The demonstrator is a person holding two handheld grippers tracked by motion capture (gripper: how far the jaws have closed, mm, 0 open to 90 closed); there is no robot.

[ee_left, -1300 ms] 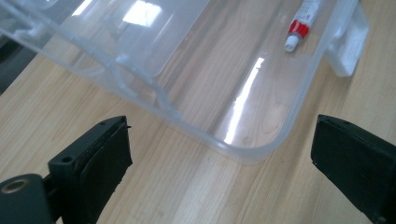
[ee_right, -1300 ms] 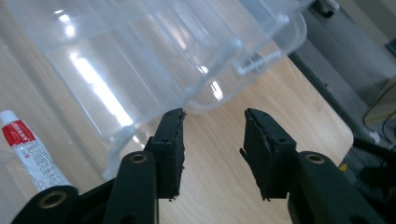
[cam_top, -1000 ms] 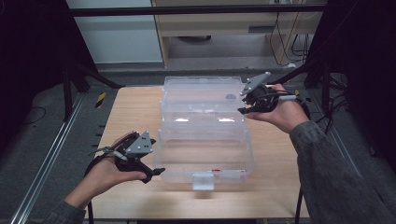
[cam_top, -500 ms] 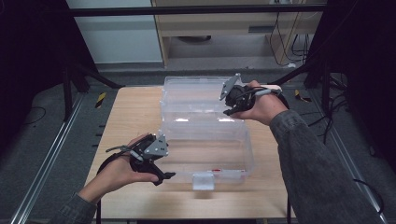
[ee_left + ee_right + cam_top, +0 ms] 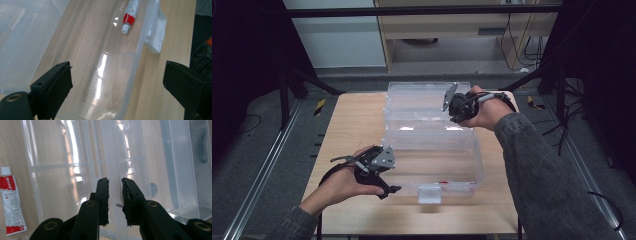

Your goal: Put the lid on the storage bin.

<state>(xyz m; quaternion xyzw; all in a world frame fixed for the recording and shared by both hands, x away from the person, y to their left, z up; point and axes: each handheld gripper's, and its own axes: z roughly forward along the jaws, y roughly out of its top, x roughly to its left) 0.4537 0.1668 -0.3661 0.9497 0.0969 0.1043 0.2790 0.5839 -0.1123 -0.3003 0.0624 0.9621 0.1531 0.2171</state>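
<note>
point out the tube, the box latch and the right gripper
tube [image 5: 129, 15], left gripper view, on its red and white body
box latch [image 5: 429, 193], high view, on the front flap
right gripper [image 5: 115, 195], right gripper view, midway between its fingertips

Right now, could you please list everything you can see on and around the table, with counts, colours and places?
Storage box: one, clear plastic, open on the middle of the table, lid thrown back on the far side.
Tube: one, red and white, white cap, lying inside the box near the front latch.
Table: one, light wood.
Left gripper: one, black, jaws wide apart astride the box's near left wall.
Right gripper: one, black, jaws have just been closing, narrow gap around a clear lid edge; contact unclear.
</note>
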